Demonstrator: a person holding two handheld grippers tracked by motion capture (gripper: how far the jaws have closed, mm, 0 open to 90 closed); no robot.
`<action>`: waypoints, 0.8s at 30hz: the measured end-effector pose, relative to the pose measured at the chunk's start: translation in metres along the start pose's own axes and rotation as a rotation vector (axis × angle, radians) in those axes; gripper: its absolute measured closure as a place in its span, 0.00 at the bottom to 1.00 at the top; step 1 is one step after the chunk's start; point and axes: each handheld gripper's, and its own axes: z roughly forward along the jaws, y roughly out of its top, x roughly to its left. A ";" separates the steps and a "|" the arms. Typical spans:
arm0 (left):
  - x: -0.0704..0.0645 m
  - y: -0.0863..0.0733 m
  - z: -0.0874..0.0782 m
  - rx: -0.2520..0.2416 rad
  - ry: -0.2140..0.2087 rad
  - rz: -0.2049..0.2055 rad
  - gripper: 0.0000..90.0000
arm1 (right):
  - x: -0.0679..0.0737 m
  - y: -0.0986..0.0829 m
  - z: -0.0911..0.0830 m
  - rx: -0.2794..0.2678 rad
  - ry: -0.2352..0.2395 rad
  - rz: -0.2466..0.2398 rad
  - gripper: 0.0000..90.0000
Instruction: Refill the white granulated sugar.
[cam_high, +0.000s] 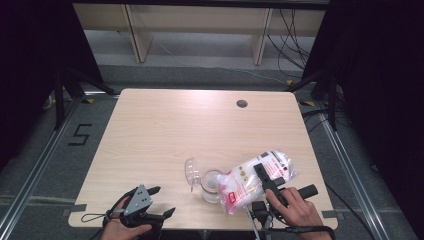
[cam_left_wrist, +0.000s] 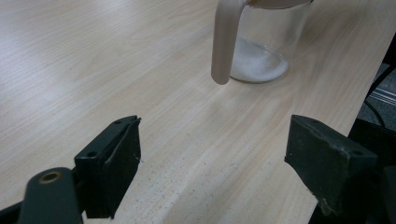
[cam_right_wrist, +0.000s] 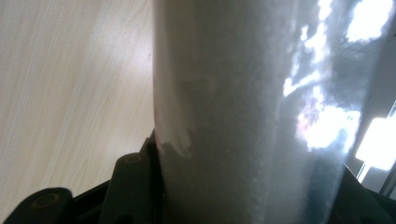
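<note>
High view: left gripper (cam_high: 162, 201) rests on near-left table (cam_high: 165, 125) edge, jaws wide, holding nothing, kept clear of pour. Right gripper (cam_high: 264, 176) near right edge, jaws clamped on bag (cam_high: 255, 180) of white granules, bag tilted left so mouth hangs over glass jar (cam_high: 212, 186). Jar upright near centre front, hinged lid (cam_high: 192, 171) swung open to left, leaving mouth free. Left gripper view: thin white layer in jar bottom; judge pour early. Far off, cable hole (cam_high: 242, 103).
</note>
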 end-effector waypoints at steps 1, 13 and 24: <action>0.000 0.000 0.000 -0.002 0.000 -0.007 0.20 | -0.003 0.000 0.001 -0.002 -0.006 -0.035 0.61; 0.000 0.000 0.000 -0.001 0.001 -0.001 0.20 | -0.002 -0.001 -0.001 0.011 0.001 -0.017 0.61; -0.001 0.000 0.000 -0.006 -0.002 -0.003 0.20 | -0.001 0.000 -0.002 -0.001 -0.001 0.001 0.61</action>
